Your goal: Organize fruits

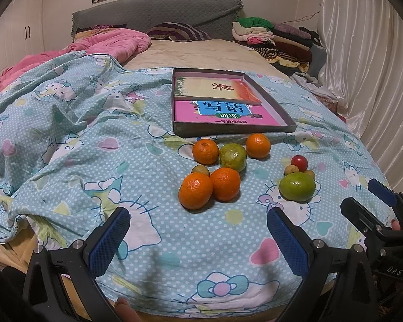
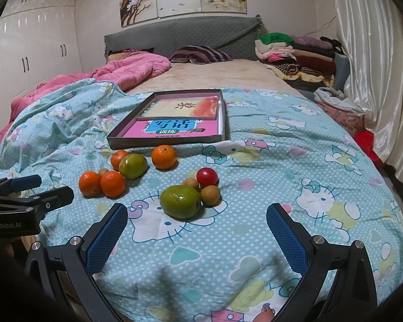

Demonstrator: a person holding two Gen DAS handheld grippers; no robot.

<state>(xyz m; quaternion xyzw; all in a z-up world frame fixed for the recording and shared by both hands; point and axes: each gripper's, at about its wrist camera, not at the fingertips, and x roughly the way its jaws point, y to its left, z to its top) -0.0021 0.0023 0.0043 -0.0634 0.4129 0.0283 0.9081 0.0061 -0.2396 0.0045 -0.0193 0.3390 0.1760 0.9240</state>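
A bedroom: the bed point(image 2: 255, 241) is spread with a turquoise cartoon-cat quilt, and the fruit lies loose on that soft, uneven cloth in front of a shallow box point(image 2: 164, 142) holding two booklets. On the left sit four oranges point(image 1: 195, 191) bunched around a green fruit point(image 1: 232, 156), with a small brown one tucked among them. To the right, the nearest green fruit point(image 2: 180, 201) touches two small brown fruits point(image 2: 210, 195) and a red cherry tomato point(image 2: 207, 177).

The left gripper point(image 1: 198, 238) and the right gripper point(image 2: 197, 236) both hover short of the fruit, jaws spread wide and holding nothing.

The oranges look firm-skinned and light, so a squeeze across the widest part should hold; being round, they may roll on the quilt if nudged. The green fruit looks smooth and possibly slippery: take it across its short axis. The tomato is likely soft and needs only a gentle pinch, and the small brown fruits give the jaws little to catch
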